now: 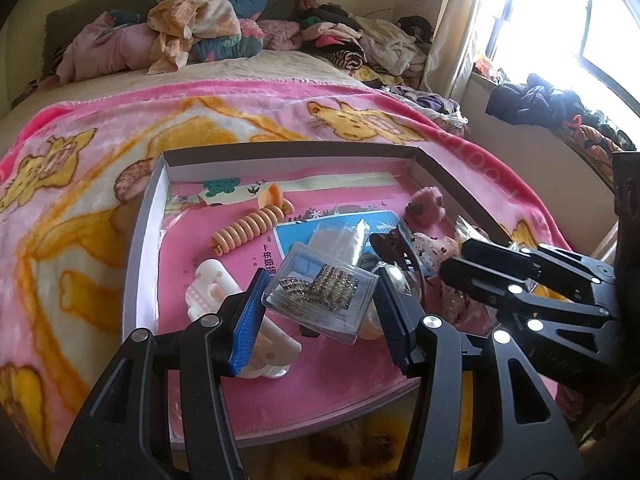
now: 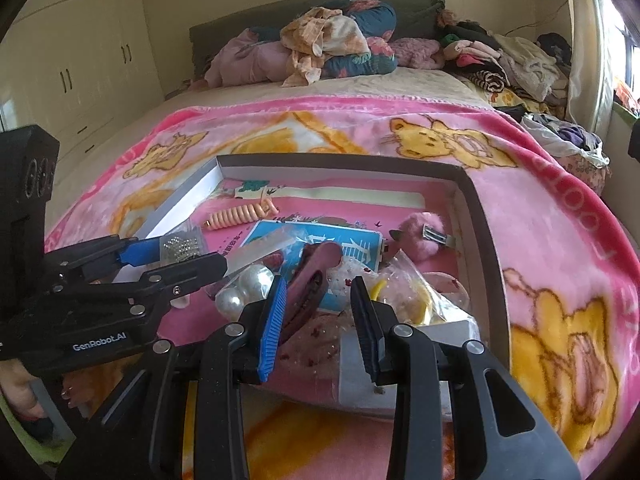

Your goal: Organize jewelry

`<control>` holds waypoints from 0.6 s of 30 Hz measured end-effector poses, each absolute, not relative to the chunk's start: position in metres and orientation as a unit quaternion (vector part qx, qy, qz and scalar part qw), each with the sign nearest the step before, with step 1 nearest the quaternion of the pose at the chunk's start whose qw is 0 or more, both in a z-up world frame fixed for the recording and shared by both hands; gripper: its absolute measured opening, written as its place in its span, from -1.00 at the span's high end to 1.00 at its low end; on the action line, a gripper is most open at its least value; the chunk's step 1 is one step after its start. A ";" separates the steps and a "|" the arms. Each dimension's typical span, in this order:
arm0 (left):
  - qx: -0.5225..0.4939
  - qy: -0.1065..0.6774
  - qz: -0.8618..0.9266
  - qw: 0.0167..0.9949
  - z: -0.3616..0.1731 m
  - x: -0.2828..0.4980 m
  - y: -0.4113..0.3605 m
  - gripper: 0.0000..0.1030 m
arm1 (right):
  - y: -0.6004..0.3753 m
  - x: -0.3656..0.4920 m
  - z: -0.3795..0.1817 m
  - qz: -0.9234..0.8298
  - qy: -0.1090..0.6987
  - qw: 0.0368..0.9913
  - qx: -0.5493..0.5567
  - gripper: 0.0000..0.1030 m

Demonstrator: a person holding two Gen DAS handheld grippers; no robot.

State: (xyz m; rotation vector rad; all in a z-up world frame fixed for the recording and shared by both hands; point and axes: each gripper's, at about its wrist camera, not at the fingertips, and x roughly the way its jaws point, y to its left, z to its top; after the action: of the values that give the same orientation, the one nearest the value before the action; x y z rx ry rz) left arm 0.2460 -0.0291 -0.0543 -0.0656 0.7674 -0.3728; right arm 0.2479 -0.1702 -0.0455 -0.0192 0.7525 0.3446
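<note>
- On the bed, a fleecy pink blanket (image 1: 120, 140) with yellow cartoon bears carries a shallow cardboard tray (image 1: 148, 216) with grey walls and a pink printed floor.
- The left gripper (image 1: 320, 312) has its ribbed blue pads clamped on the two sides of a small clear plastic box (image 1: 320, 300), which is lifted and tilted above the tray floor; inside lies glittery, stone-set jewelry.
- At 9 o'clock from that box sits a chunky cream plastic hair claw (image 1: 212, 288); at 11 o'clock, a coiled orange hair tie (image 1: 248, 228), springy and ribbed.
- At 12 o'clock, a crinkled clear bag (image 1: 344, 240) lies on a blue card.
- The right gripper (image 2: 320, 320) has its jaws partly apart around a dusty-pink hair claw (image 2: 308, 288); the left pad touches it, the right pad looks clear, so I cannot tell whether it is gripped.
- Glossy round pearl beads (image 2: 244, 284) lie at 10 o'clock from this gripper.
- A fuzzy pink clip (image 2: 420, 232) with a metal bar rests at 1 o'clock.
- A plastic bag with something yellow (image 2: 408, 296) sits at 3 o'clock.
</note>
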 end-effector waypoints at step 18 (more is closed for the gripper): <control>-0.024 0.348 -0.168 0.922 -0.034 0.224 -0.028 -0.53 | -0.192 0.215 -0.023 0.149 0.338 0.929 0.015 -0.02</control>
State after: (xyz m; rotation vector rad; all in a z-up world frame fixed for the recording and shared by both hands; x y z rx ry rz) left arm 0.2235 -0.0282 -0.0338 -0.0502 0.7153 -0.3447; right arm 0.2148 -0.1924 -0.0227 0.0312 0.6923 0.3052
